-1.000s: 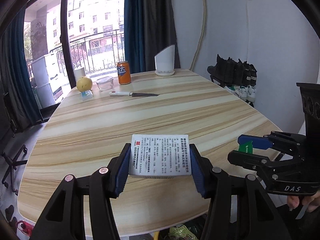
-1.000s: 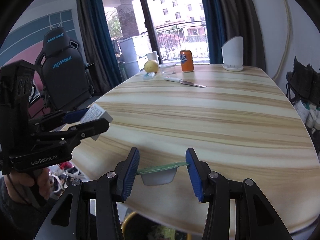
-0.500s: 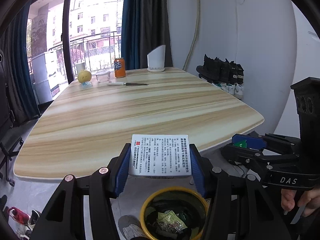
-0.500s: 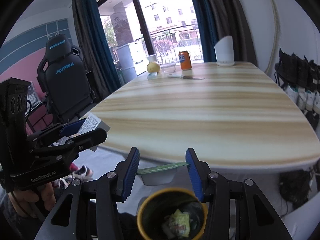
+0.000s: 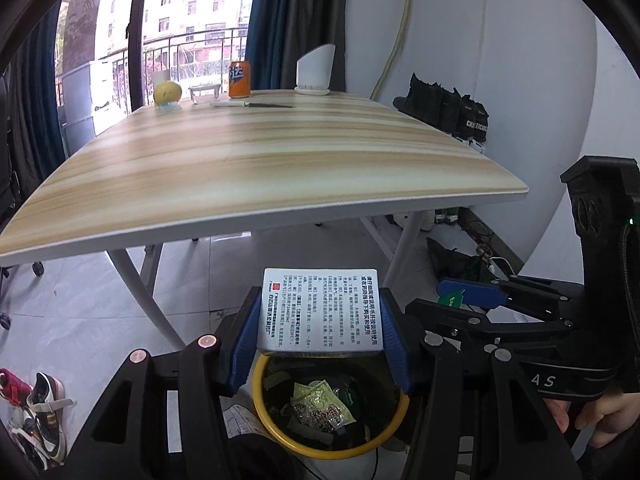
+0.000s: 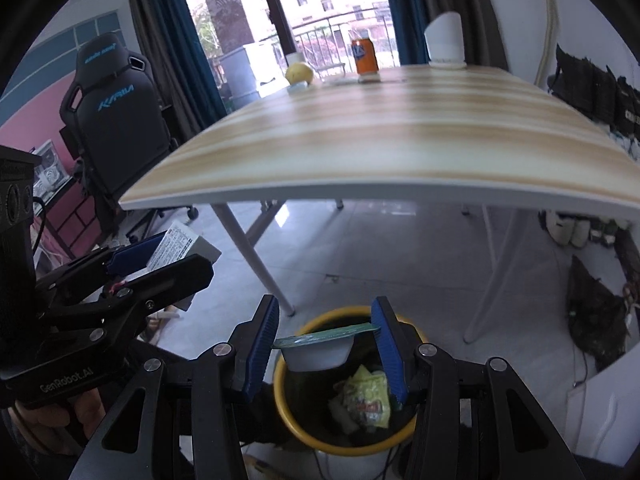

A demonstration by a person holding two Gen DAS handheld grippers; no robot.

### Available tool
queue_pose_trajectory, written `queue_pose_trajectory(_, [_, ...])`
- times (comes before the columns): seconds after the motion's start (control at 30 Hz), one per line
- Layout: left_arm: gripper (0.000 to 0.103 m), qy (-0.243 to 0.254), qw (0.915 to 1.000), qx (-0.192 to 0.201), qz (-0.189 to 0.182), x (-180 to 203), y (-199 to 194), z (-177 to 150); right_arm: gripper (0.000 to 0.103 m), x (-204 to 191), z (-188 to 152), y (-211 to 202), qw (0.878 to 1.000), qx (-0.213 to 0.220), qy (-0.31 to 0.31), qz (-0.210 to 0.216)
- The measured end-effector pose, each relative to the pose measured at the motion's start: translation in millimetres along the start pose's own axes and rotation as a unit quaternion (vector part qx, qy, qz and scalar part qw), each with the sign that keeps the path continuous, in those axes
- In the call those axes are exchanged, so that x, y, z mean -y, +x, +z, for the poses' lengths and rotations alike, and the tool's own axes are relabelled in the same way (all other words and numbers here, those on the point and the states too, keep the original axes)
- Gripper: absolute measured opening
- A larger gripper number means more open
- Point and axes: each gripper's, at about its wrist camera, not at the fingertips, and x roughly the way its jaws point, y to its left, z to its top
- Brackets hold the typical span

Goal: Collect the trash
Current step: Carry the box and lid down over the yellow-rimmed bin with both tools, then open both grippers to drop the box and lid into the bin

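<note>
The left gripper (image 5: 320,340) is clamping a white printed box (image 5: 320,312) and the right gripper (image 6: 326,346) is gripping a small green-lidded cup (image 6: 318,350), both hanging over the yellow-rimmed bin (image 6: 344,446), which is holding crumpled wrappers (image 6: 366,400).

L hand-held gripper (image 5: 320,338) clamps box (image 5: 320,310) over bin (image 5: 280,436).

Each wrist camera looks forward and down along its own fingers, close above the bin (image 5: 276,428) (image 6: 320,444); both share the table (image 5: 256,168) (image 6: 392,140) ahead.
</note>
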Motion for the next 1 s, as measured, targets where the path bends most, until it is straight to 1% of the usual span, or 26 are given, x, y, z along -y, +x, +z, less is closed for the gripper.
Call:
queue_pose_trajectory(0.1, [0.05, -0.015, 0.9997, -0.018, -0.002, -6.4, 12.5, -12.6, 0.046, 4.5, -6.2, 17.2, 1.0, -0.02, 0.005, -0.009])
queue_pose_trajectory(0.2, [0.05, -0.039, 0.9982, -0.044, -0.012, -14.5, 29.3, -25.9, 0.046, 12.3, -12.3, 33.9, 0.999, -0.04, 0.021, -0.015])
queue_pose_trajectory(0.27, [0.05, -0.045, 0.9969, -0.063, -0.01, -17.0, 39.3, -35.0, 0.046, 18.1, -15.8, 45.9, 0.998, -0.052, 0.03, -0.024])
queue_pose_trajectory(0.4, [0.05, -0.059, 0.9935, -0.097, -0.008, -23.4, 65.2, -50.6, 0.046, 30.9, -23.0, 73.4, 0.995, -0.084, 0.048, -0.039])
queue_pose_trajectory(0.53, [0.05, -0.082, 0.9887, -0.125, -0.015, -29.3, 88.8, -60.5, 0.046, 43.9, -30.7, 97.5, 0.989, -0.115, 0.075, -0.049])
queue_pose_trajectory(0.63, [0.05, -0.084, 0.9855, -0.147, -0.013, -28.7, 102.0, -69.4, 0.046, 53.2, -38.8, 113.4, 0.985, -0.136, 0.094, -0.051])
queue_pose_trajectory(0.77, [0.05, -0.087, 0.9811, -0.172, -0.009, -29.3, 114.5, -78.9, 0.046, 57.1, -50.7, 133.9, 0.98, -0.163, 0.084, -0.072])
queue_pose_trajectory(0.87, [0.05, -0.087, 0.9783, -0.188, -0.004, -29.2, 122.8, -86.7, 0.046, 57.4, -60.0, 149.1, 0.976, -0.181, 0.066, -0.099])
queue_pose_trajectory(1.0, [0.05, -0.075, 0.9768, -0.201, 0.0, -28.2, 126.4, -91.8, 0.046, 64.6, -72.1, 160.0, 0.97, -0.206, 0.074, -0.104])
